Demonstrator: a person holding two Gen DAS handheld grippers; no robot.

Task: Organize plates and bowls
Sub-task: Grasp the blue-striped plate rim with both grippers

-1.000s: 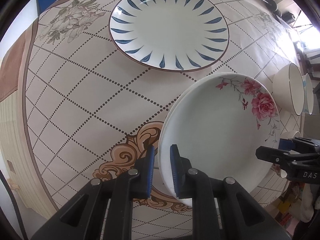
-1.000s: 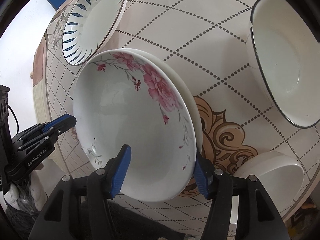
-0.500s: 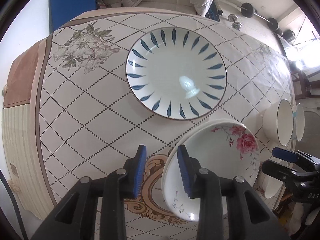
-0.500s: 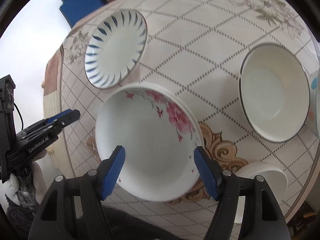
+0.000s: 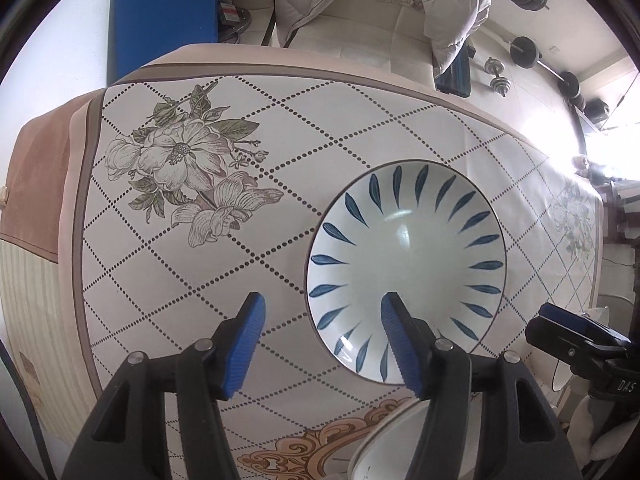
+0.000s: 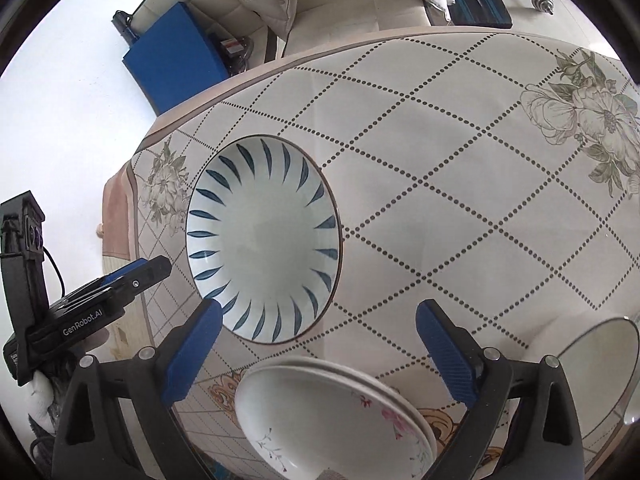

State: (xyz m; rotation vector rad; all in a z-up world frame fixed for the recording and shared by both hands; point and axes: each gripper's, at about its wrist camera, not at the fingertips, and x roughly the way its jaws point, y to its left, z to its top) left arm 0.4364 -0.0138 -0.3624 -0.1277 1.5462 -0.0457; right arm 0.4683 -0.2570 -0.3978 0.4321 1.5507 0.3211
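Blue ribbed pads on both grippers are sitting spread wide, holding nothing. L gripper [image 5: 322,318] was pinching the rose plates' rim a sec ago; R gripper [image 6: 318,322] was straddling them. Both are now backing up and away, so that stack looks placed. Rose plates [image 6: 332,420], two glossy white nested rounds w/ pink flowers, are lying at 6 o'clock below the R jaws. Blue-leaf plate [image 5: 406,274], shiny, brown-rimmed, is sitting at 12 o'clock beyond, probably next. Tablecloth [image 5: 192,264] is smooth, dotted w/ diamonds.

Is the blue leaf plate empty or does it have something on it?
Empty. The blue leaf plate lies flat on the tablecloth, its white center bare in both wrist views.
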